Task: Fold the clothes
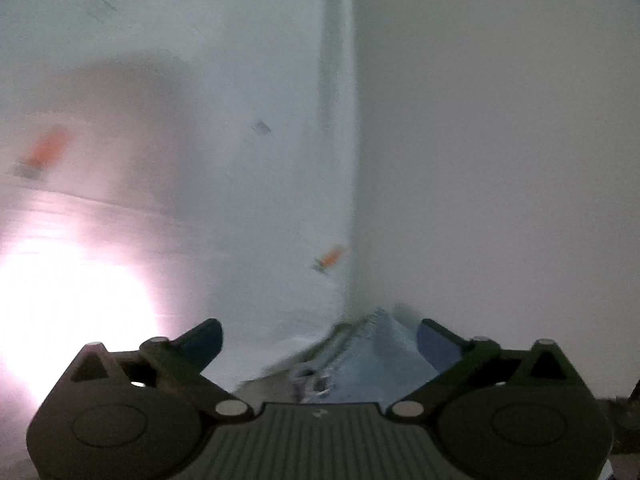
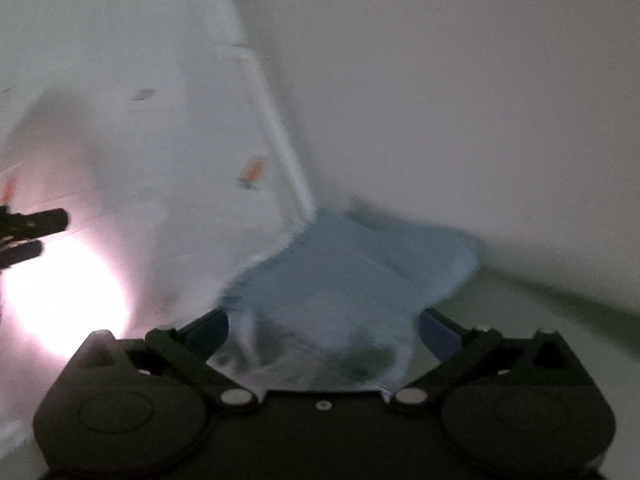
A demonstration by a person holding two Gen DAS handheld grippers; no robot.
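Note:
A white garment with small orange and grey prints [image 1: 256, 184] hangs close in front of both cameras, lit from behind. It has a light blue collar or hem part [image 1: 384, 356], also seen in the right wrist view [image 2: 344, 276]. My left gripper [image 1: 320, 344] has its fingers spread wide, with the blue fabric lying between them. My right gripper [image 2: 324, 332] also has its fingers spread, with the blue fabric bunched between them. The left gripper's fingers show at the left edge of the right wrist view [image 2: 36, 228]. Both views are blurred.
A plain white surface [image 1: 500, 160] fills the right side of both views. A bright light glows through the cloth at the lower left [image 1: 68, 312]. A pale greenish surface [image 2: 540, 320] shows at the lower right of the right wrist view.

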